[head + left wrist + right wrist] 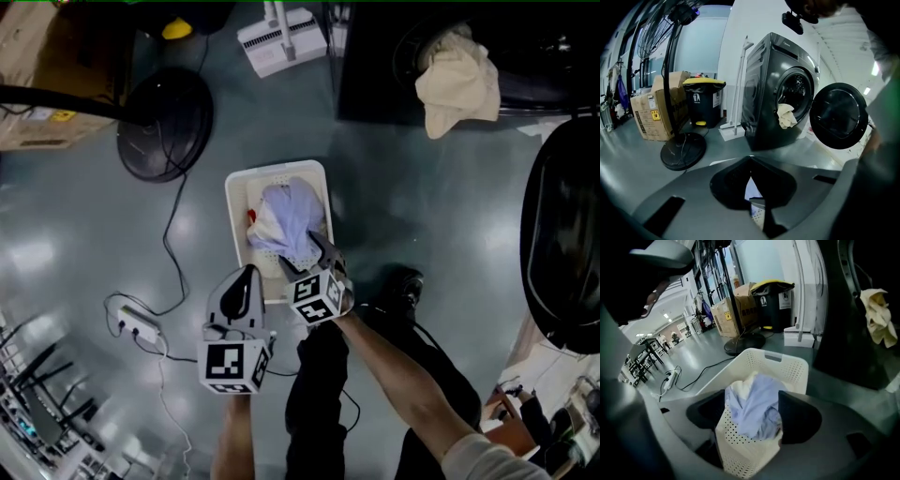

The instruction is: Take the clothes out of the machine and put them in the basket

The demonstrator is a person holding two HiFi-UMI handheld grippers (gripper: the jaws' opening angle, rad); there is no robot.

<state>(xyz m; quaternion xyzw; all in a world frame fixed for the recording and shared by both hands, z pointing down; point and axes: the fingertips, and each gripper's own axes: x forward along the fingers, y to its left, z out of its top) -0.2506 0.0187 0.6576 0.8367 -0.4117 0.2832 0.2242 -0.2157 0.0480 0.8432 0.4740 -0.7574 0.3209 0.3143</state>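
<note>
Clothes lie in two places: a cream cloth (457,82) hangs limp out of the machine (375,56) mouth, beside the swung-open door (562,244), and a blue garment (291,220) sits heaped in the basket (239,192) on the floor, over something pale. The cream piece looks light, soft and floppy. It will probably drape and trail when lifted, so a pinch on the thick bunched fold at the drum lip should hold better than one on a loose corner, and it may drag on the door seal as it comes out. The right claw (307,258) hangs over the basket's near end with its jaws spread wide. In its own view the blue garment (754,408) and the basket wall (787,369) show in the gap between them. It pinches nothing, though I cannot tell whether a jaw brushes the fabric. The left claw (246,277) is beside the basket's near corner, jaws pressed together at the tips with nothing between them, only a sliver of cloth and basket showing past them. By my reading, the cream cloth is the next piece to fetch.
</note>
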